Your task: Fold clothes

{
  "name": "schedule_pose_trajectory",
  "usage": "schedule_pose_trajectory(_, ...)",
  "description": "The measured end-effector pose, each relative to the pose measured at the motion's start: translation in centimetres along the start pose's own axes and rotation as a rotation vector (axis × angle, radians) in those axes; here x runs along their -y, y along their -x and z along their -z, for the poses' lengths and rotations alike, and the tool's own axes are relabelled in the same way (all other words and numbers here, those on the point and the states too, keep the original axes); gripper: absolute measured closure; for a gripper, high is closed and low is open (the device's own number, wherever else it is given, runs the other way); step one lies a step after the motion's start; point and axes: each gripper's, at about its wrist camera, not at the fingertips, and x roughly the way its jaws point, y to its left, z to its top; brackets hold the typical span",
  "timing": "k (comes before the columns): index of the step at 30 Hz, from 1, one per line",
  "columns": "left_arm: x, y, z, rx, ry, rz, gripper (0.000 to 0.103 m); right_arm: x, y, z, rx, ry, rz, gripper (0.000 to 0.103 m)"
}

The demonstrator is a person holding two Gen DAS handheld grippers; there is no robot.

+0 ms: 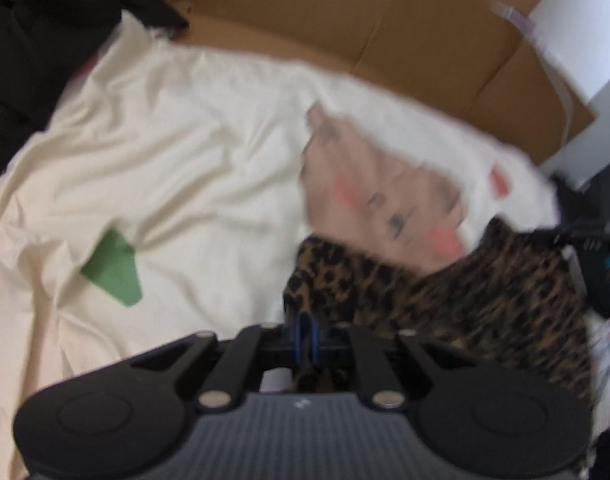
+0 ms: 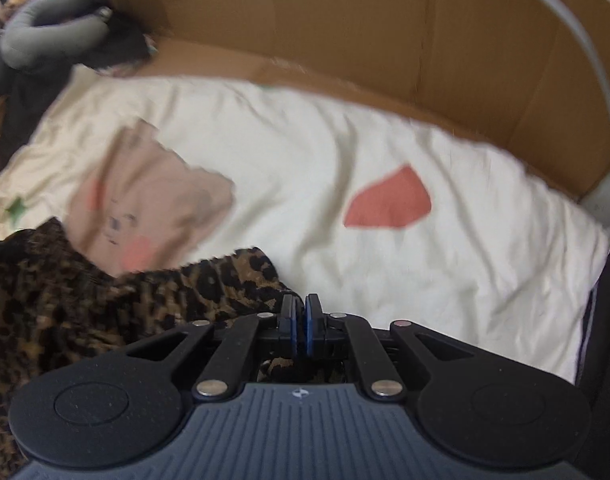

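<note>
Two tongs were pinched nearly closed, each on an edge of one leopard-print garment [image 2: 85, 292]: the left tongs [image 1: 306, 334] at its left side, the right tongs [image 2: 301, 322] at its right. That garment lay across one cream sheet [image 2: 325, 152], partly covering one pink bear patch [image 1: 385, 188]. One cardboard wall [image 2: 345, 28] stood behind.

I can't read any words, numbers or brand names in either wrist view. A small pale emblem [image 2: 297, 393] sits on the right gripper's ribbed body, with a similar mark [image 1: 301, 403] on the left one, both too small and blurred to make out.
</note>
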Motion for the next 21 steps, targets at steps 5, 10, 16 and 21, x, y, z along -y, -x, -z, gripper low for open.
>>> schedule_pose_trajectory(5, 0.0, 1.8, 0.0, -0.001, -0.038, -0.025, 0.067, 0.8, 0.0, 0.4, -0.002, 0.003, 0.005, 0.055)
schedule_pose_trajectory(10, 0.1, 3.3, -2.3, 0.052, -0.056, 0.005, 0.052, 1.6, 1.8, -0.8, 0.038, -0.003, -0.04, 0.046)
schedule_pose_trajectory(16, 0.9, 0.5, -3.9, 0.037, -0.07, 0.011, 0.051, 0.0, 0.3, -2.0, 0.012, 0.043, -0.091, 0.045)
schedule_pose_trajectory(21, 1.4, -2.1, -4.1, 0.007, -0.08, 0.025, 0.051, -1.5, -2.0, -2.1, -0.033, 0.106, -0.094, 0.045)
